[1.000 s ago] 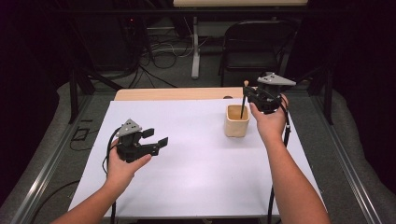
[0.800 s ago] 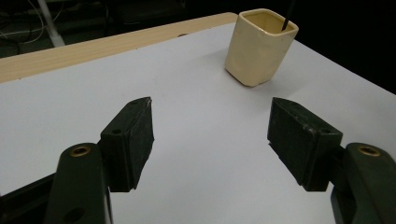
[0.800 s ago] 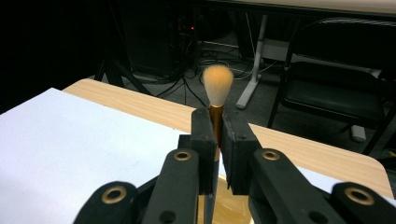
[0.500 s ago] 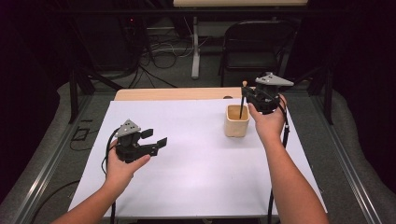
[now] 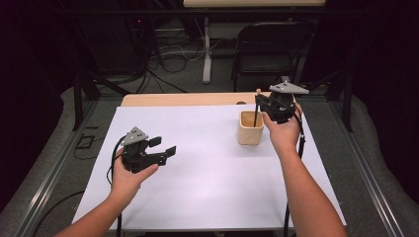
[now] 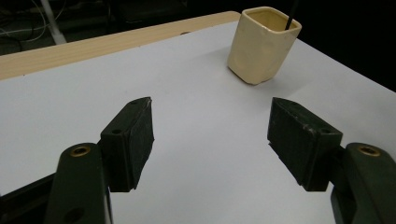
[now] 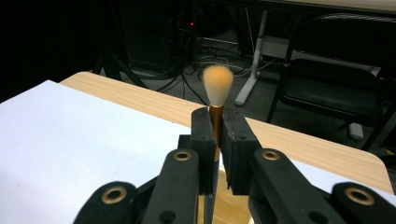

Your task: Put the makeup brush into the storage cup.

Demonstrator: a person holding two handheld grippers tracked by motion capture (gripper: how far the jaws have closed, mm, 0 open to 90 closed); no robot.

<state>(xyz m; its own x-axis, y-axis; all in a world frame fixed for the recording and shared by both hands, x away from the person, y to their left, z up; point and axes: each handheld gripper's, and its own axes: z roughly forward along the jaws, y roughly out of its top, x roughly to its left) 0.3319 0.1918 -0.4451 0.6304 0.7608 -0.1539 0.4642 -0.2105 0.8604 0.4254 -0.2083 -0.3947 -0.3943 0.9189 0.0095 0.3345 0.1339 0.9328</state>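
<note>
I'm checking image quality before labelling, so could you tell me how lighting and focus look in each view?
High view: white table sheet evenly lit, surroundings dark. Left gripper view: cream square cup sharp with a faint shadow. Right gripper view: the right gripper is shut on a gold-ferruled brush, whose bristles look soft and overexposed.

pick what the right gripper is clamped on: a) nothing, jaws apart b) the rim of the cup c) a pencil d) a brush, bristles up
d: the right gripper has its jaws shut on the brush, whose pale bristle tuft stands above them, while its dark handle runs down into the cream cup.
</note>
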